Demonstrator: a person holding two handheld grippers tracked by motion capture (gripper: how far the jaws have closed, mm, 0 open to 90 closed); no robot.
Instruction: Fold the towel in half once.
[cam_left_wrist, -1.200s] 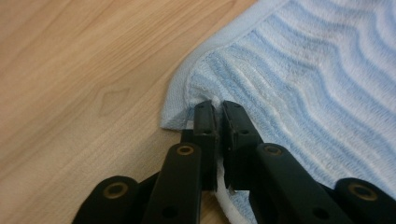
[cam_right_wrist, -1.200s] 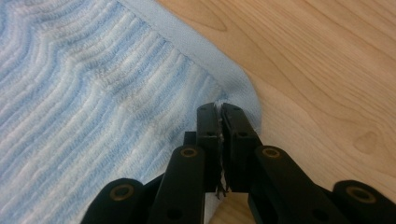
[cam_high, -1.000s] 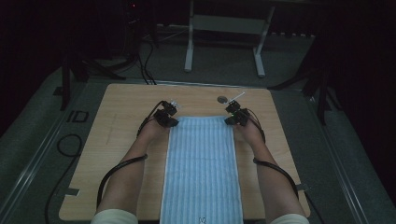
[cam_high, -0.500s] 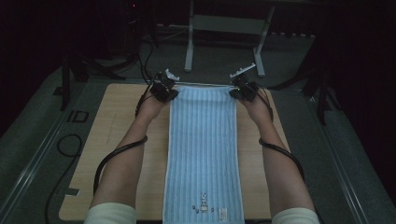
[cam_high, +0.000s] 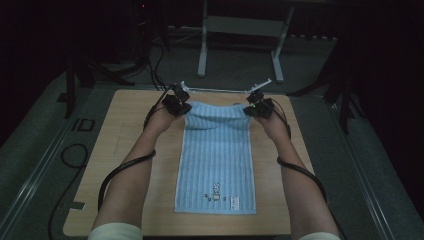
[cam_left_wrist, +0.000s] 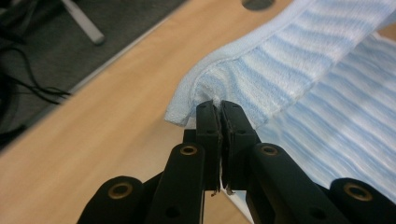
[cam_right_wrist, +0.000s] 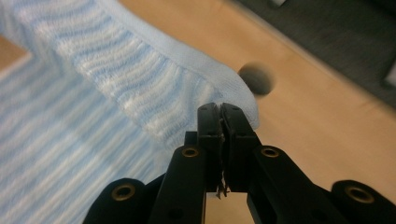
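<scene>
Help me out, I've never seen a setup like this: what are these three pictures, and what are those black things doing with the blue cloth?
No machine here: a person sits at a wooden table holding a tool in each hand. The high view looks down from above the person. The other two pictures come from small cameras riding on each tool, looking along its black jaws. The left hand-held gripper and the right hand-held gripper are each shut on a far corner of a light blue striped towel. Those corners are lifted off the table, while the towel's near end, with a small embroidered figure, lies flat. The close-ups show each pinch: left, right.
</scene>
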